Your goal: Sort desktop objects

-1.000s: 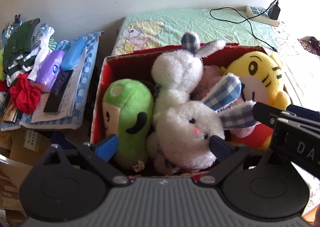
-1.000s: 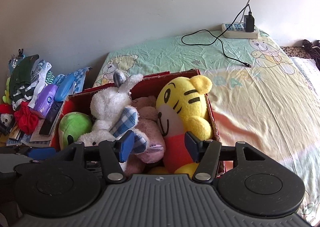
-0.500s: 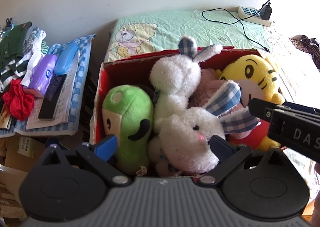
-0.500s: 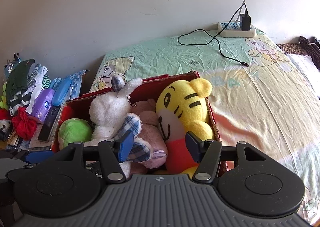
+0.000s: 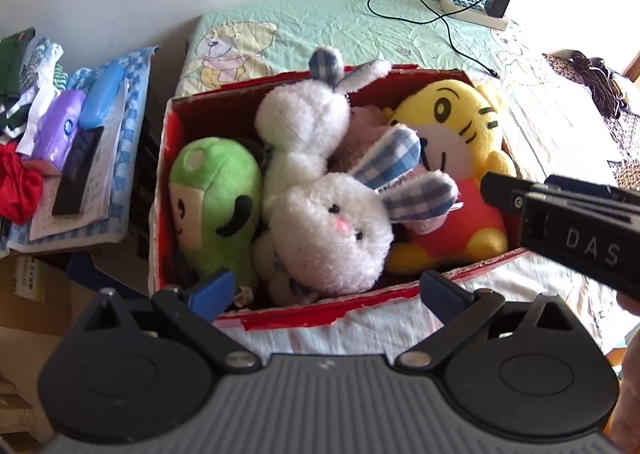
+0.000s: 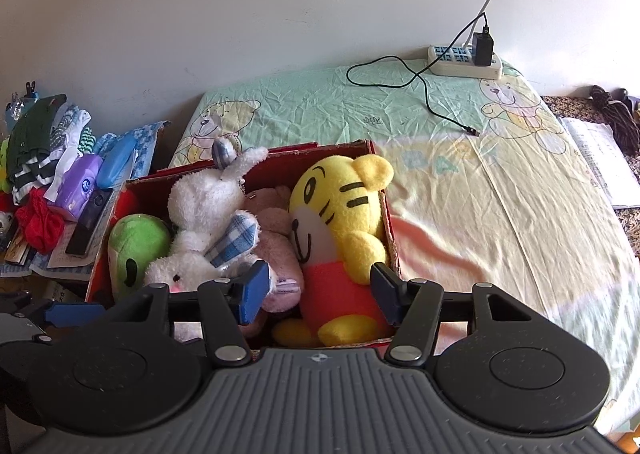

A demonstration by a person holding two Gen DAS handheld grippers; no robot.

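Note:
A red cardboard box (image 5: 328, 314) (image 6: 384, 209) on the bed is packed with plush toys: a green one (image 5: 214, 197) (image 6: 138, 250), a white rabbit with checked ears (image 5: 332, 230) (image 6: 204, 221), a pink one (image 6: 276, 250) and a yellow tiger (image 5: 452, 157) (image 6: 340, 209). My left gripper (image 5: 326, 288) is open and empty just above the box's near wall. My right gripper (image 6: 318, 292) is open too, its fingers either side of the tiger's red body without touching. The right gripper's body (image 5: 568, 230) shows at the right of the left wrist view.
A side table (image 5: 116, 109) left of the box carries a purple wipes pack (image 5: 60, 129) (image 6: 78, 183), a blue case (image 5: 102, 93), a black remote (image 6: 88, 225), papers and folded clothes. A power strip (image 6: 464, 61) with a black cable (image 6: 424, 93) lies on the bear-print sheet.
Both grippers have drawn back and risen from the box, so its front wall now shows in the left wrist view. Both stayed open; the toys have not moved.

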